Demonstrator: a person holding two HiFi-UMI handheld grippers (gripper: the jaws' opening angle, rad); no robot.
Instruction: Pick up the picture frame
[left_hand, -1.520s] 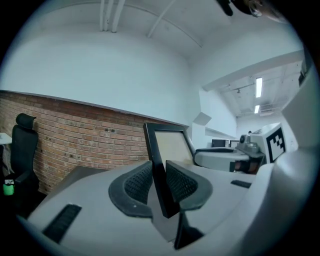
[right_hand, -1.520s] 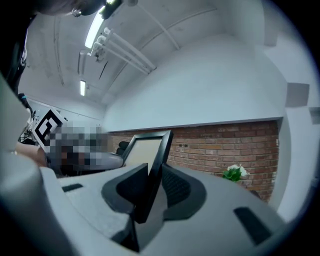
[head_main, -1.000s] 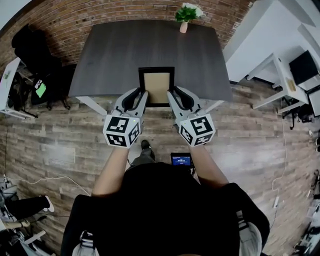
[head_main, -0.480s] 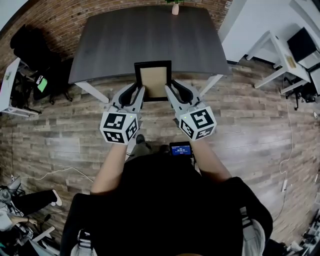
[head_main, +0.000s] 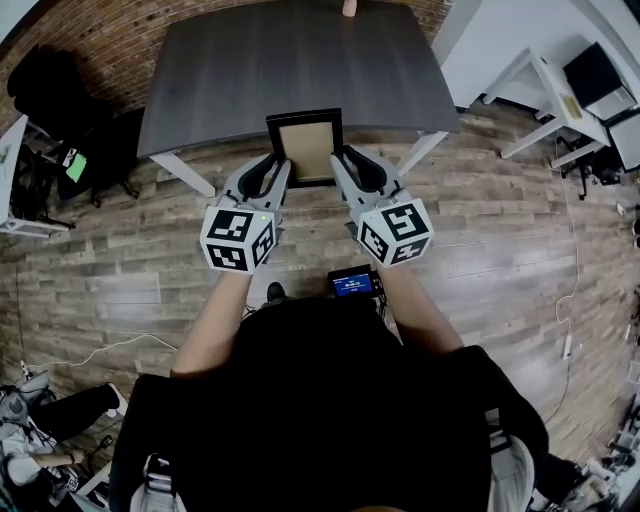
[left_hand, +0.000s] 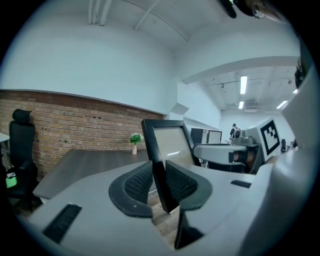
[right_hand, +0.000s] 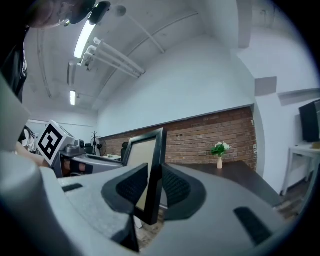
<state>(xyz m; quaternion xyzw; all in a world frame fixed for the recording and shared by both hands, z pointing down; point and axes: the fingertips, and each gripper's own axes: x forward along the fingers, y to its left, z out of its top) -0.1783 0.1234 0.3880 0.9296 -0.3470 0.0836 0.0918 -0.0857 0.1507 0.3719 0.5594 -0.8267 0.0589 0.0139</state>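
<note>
Picture frame (head_main: 305, 148) aloft over the table (head_main: 200, 90) edge — left hand-held gripper (head_main: 280, 168) and right hand-held gripper (head_main: 338, 162) clamp its sides.

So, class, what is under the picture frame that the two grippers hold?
In the head view, the picture frame hangs over the near edge of the table and the wooden floor. The patch directly beneath it is covered by the frame itself.

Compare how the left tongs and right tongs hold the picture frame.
The left tongs clamp the picture frame's left edge; the right tongs clamp its right edge. The left tongs' marker cube bears a different pattern from the right tongs' marker cube. Both are shut on the black border, holding the frame clear of the table.
</note>
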